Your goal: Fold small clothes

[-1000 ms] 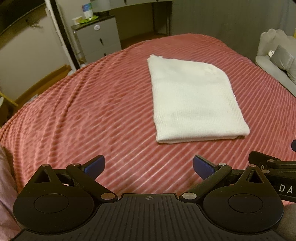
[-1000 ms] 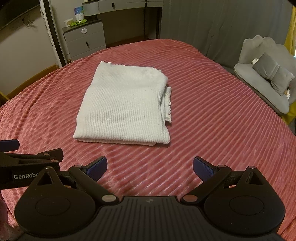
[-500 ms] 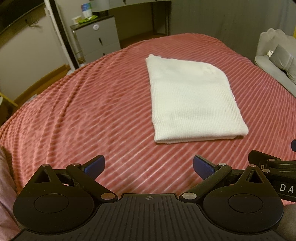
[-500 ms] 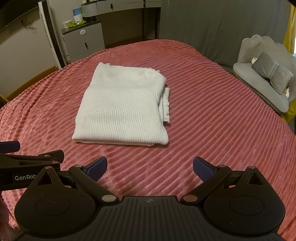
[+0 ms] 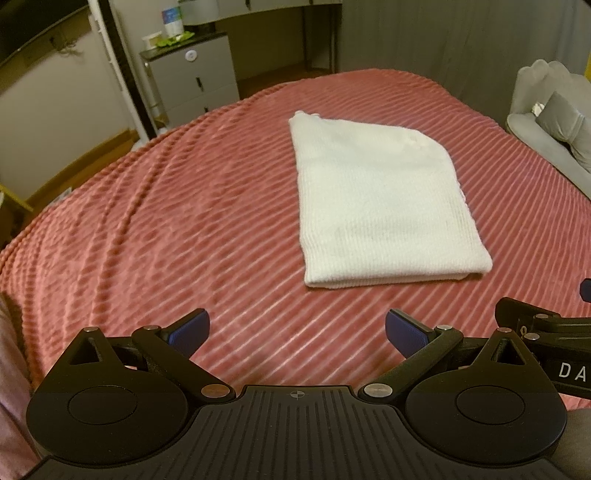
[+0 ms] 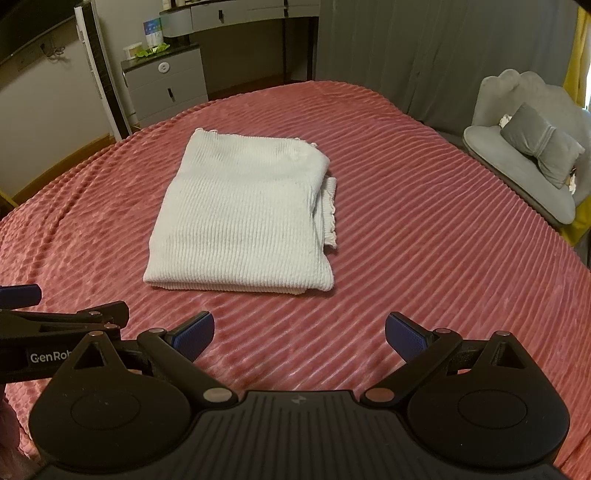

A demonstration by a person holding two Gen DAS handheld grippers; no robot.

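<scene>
A white knit garment (image 5: pixel 380 206) lies folded into a flat rectangle on the pink ribbed bedspread (image 5: pixel 166 229); it also shows in the right wrist view (image 6: pixel 243 218), with a frilled edge sticking out on its right side. My left gripper (image 5: pixel 297 332) is open and empty, held above the bedspread, short of the garment's near edge. My right gripper (image 6: pixel 299 332) is open and empty, also short of the near edge. Each gripper's side shows at the edge of the other's view.
A grey drawer cabinet (image 6: pixel 166 85) with small items on top stands beyond the bed's far left. A desk (image 6: pixel 240 14) stands behind it. A grey armchair with a cushion (image 6: pixel 528 162) stands to the right of the bed. Grey curtains hang at the back.
Both grippers have drifted slightly back from the garment and stayed open. The garment has not moved.
</scene>
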